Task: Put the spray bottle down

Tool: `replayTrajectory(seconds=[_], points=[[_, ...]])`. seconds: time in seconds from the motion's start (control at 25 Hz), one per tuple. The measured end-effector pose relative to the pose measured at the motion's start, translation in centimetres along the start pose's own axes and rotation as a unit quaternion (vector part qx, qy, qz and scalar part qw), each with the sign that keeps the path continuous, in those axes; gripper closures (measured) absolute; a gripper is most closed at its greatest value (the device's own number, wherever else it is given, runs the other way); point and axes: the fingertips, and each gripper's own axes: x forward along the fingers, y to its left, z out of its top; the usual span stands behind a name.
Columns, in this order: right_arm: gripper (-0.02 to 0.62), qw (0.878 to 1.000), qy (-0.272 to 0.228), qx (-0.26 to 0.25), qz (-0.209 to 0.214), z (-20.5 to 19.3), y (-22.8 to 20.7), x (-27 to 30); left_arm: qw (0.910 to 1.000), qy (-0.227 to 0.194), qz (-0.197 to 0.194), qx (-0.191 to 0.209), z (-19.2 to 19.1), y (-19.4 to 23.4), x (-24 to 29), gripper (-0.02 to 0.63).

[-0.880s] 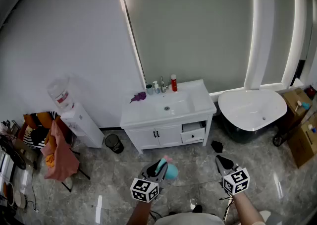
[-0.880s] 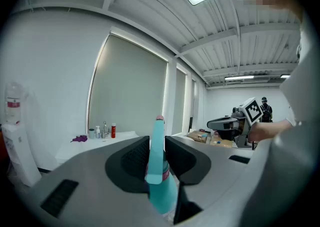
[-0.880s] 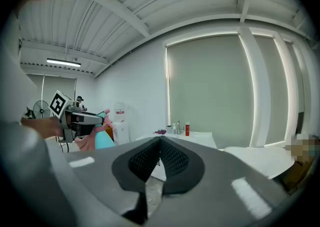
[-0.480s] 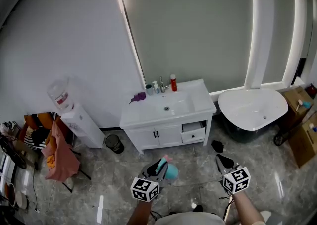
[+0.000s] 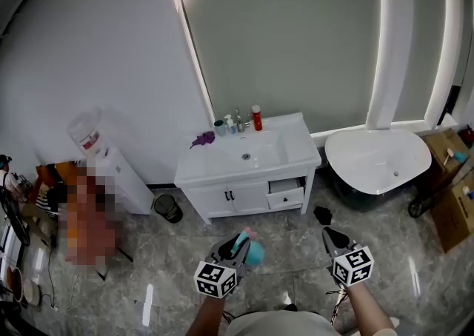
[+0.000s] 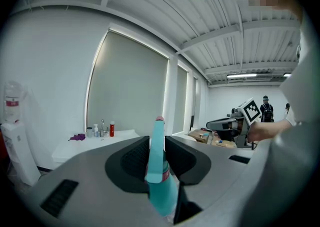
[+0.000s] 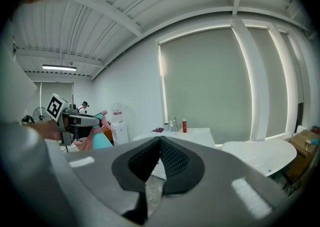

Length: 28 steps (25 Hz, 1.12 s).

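The spray bottle is teal with a pink tip and stands upright between the jaws of my left gripper, which is shut on it low in the head view. In the left gripper view the bottle fills the gap of the left gripper, pads pressed on both sides. My right gripper hovers to the right at about the same height, shut with nothing in it; its jaws meet tip to tip in the right gripper view. The bottle also shows there at the left. Both grippers are held over the floor.
A white vanity with a sink stands ahead against the wall, with a red bottle, small containers and a purple cloth on it. A white bathtub is at right, cardboard boxes beyond. A water dispenser and bin stand left.
Both grippers keep their places and the bottle stays gripped. The vanity and the room have shifted slightly left and up in the head view.
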Motion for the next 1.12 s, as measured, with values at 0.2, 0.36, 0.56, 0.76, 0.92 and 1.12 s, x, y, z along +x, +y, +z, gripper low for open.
replayTrajectory(seconds=[0.2, 0.36, 0.56, 0.76, 0.92, 1.12], points=[[0.585, 1.000, 0.003, -0.005, 0.014, 0.1, -2.2, 0.1, 1.0000, -0.004, 0.007, -0.005, 0.0, -1.4, 2.0, 0.506], [0.585, 1.000, 0.008, -0.009, 0.020, -0.4, -4.2, 0.2, 0.9999, -0.009, 0.009, -0.007, -0.1, -2.5, 3.5, 0.506], [0.585, 1.000, 0.015, -0.006, 0.025, -1.0, -5.6, 0.3, 0.9998, -0.009, 0.012, -0.016, -0.5, -3.2, 4.9, 0.507], [0.584, 0.999, 0.021, 0.003, 0.028, -1.6, -6.7, 1.6, 0.9998, -0.004, 0.006, -0.020, -0.7, -3.1, 6.8, 0.506], [0.584, 0.999, 0.029, 0.008, 0.028, -1.8, -7.4, 3.3, 0.9998, 0.002, 0.001, -0.020, -0.5, -2.0, 8.5, 0.506], [0.584, 0.999, 0.034, 0.012, 0.018, -1.5, -9.1, 6.8, 0.9997, 0.005, -0.011, -0.020, 0.0, 0.6, 11.5, 0.506]])
